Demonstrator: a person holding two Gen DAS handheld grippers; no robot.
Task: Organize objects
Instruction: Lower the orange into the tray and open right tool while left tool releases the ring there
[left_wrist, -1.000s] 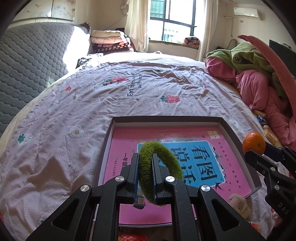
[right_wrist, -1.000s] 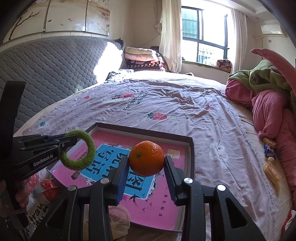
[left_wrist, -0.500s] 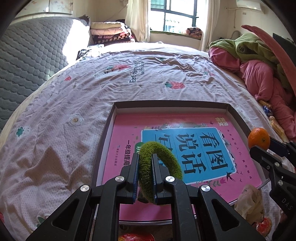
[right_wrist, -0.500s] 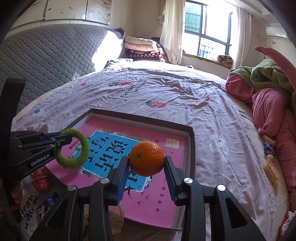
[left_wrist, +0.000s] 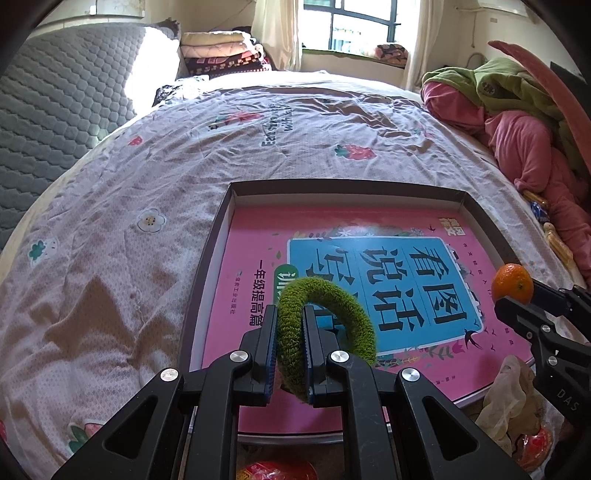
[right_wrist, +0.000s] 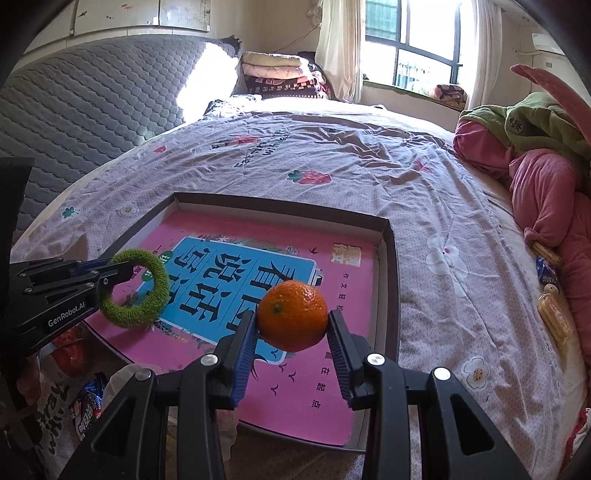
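Note:
My left gripper (left_wrist: 290, 314) is shut on a fuzzy green ring (left_wrist: 325, 325) and holds it above the near left part of a shallow dark box (left_wrist: 347, 186) lined with a pink book cover; the ring also shows in the right wrist view (right_wrist: 138, 293). My right gripper (right_wrist: 291, 319) is shut on an orange (right_wrist: 292, 314) and holds it above the near right part of the box (right_wrist: 391, 280). The orange also shows in the left wrist view (left_wrist: 512, 283).
The box lies on a bed with a pale floral sheet (left_wrist: 110, 258). Pink and green bedding (right_wrist: 543, 173) is heaped at the right. Snack packets (right_wrist: 554, 317) lie by it. Bags and wrappers (right_wrist: 85, 402) sit below the bed's near edge. A grey headboard (right_wrist: 92, 103) stands at left.
Both grippers have moved forward over the box, still holding the ring and the orange. The box now fills more of each view.

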